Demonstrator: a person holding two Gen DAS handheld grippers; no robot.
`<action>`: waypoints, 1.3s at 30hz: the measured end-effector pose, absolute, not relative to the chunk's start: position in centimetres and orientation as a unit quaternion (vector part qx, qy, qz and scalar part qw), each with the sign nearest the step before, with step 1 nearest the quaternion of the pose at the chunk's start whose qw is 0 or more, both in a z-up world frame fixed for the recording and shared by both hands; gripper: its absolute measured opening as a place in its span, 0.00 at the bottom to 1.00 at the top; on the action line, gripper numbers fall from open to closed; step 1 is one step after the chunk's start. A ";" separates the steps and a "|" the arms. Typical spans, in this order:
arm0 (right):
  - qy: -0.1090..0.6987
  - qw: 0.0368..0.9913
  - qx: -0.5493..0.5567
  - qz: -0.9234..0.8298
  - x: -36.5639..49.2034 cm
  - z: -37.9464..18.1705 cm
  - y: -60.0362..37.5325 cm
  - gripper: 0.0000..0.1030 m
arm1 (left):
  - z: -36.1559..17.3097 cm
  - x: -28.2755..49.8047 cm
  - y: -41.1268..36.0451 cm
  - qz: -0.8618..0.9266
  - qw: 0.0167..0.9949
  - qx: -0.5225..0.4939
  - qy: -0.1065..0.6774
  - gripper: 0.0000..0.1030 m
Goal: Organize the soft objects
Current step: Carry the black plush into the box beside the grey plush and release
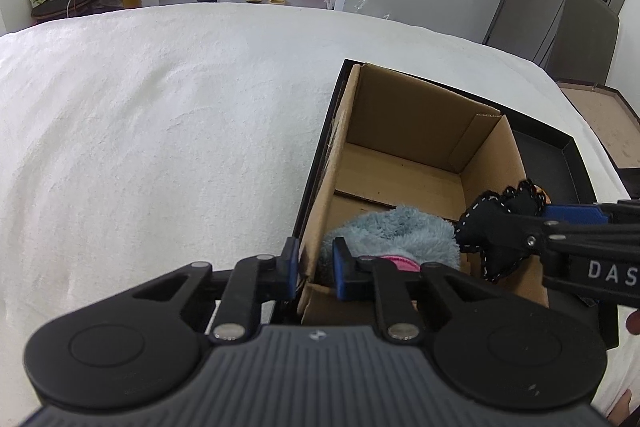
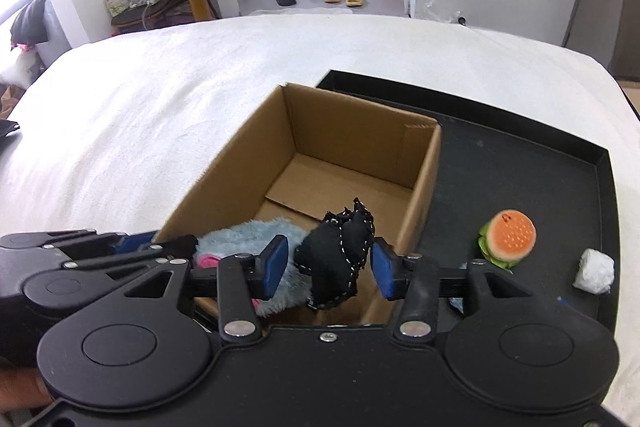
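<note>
White bedcover point(image 1: 160, 127) fills most of both views; black tray point(image 2: 520, 155) sits right of centre with the cardboard box point(image 2: 360, 131) standing in its left part. Progress, my read: roughly halfway. Fluffy blue toy point(image 1: 394, 231) is already in the box's near end, black stitched toy point(image 2: 340, 259) is over the near end of the box, between the right gripper point(image 2: 330, 267) pads. That gripper stands partly spread, pads clear of the toy on both sides, so it looks released, not gripped. Left gripper point(image 1: 316, 265) is pinched narrow on the box's near-left wall, one pad outside and one inside, probably steadying it. Left to do: burger toy point(image 2: 508, 239) and small white wad point(image 2: 595, 271), both on the tray at lower right. Only the right wrist view shows those two; left view cuts them off but shows the wall pinch clearly.
</note>
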State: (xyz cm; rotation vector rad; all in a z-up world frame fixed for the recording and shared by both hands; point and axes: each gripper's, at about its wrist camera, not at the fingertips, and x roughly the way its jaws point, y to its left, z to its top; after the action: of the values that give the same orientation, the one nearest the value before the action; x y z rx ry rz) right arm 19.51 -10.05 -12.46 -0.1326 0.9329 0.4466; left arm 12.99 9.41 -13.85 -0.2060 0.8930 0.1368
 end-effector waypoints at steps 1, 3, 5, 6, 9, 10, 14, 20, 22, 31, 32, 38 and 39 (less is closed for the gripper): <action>0.446 0.868 -0.064 0.211 19.4 -12.5 -10.2 0.49 | -13.8 12.9 9.4 0.066 0.895 -0.098 0.430 0.16; 0.443 0.870 -0.064 0.209 19.3 -12.3 -10.5 0.51 | -13.8 12.8 9.4 0.066 0.896 -0.097 0.429 0.16; 0.437 0.873 -0.064 0.207 19.1 -12.1 -10.8 0.53 | -13.8 12.8 9.4 0.067 0.896 -0.096 0.428 0.16; 0.433 0.875 -0.064 0.207 18.9 -11.9 -10.9 0.53 | -13.8 12.8 9.3 0.068 0.896 -0.096 0.428 0.16; 0.425 0.880 -0.062 0.201 18.7 -11.5 -11.3 0.53 | -13.6 12.7 9.2 0.071 0.898 -0.092 0.425 0.16; 0.424 0.881 -0.061 0.201 18.7 -11.5 -11.4 0.53 | -13.6 12.7 9.1 0.071 0.898 -0.091 0.424 0.16; 0.424 0.880 -0.064 0.202 18.4 -11.3 -11.7 0.53 | -13.3 12.4 9.0 0.071 0.901 -0.088 0.419 0.16; 0.427 0.879 -0.066 0.202 18.0 -11.5 -12.5 0.56 | -12.8 12.4 9.1 0.071 0.902 -0.084 0.418 0.23; 0.430 0.878 -0.061 0.199 17.9 -11.6 -13.1 0.57 | -12.6 12.6 8.9 0.070 0.901 -0.078 0.420 0.31; 0.444 0.871 -0.076 0.197 18.7 -12.3 -16.3 0.58 | -11.8 12.7 7.3 0.067 0.911 -0.035 0.405 0.66; 0.446 0.870 -0.079 0.196 18.9 -12.4 -16.7 0.58 | -11.7 12.7 7.2 0.068 0.911 -0.033 0.404 0.67; 0.451 0.870 -0.074 0.186 19.7 -12.7 -19.1 0.61 | -11.6 13.5 6.5 0.079 0.907 -0.012 0.413 0.72; 0.450 0.871 -0.075 0.184 19.8 -12.8 -19.4 0.61 | -11.5 13.6 6.3 0.082 0.907 -0.008 0.413 0.72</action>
State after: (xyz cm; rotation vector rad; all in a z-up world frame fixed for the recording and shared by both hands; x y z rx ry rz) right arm 19.79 -19.44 -12.81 -0.1565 0.9408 0.3849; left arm 13.61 6.32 -11.51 -0.0159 0.8528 0.1692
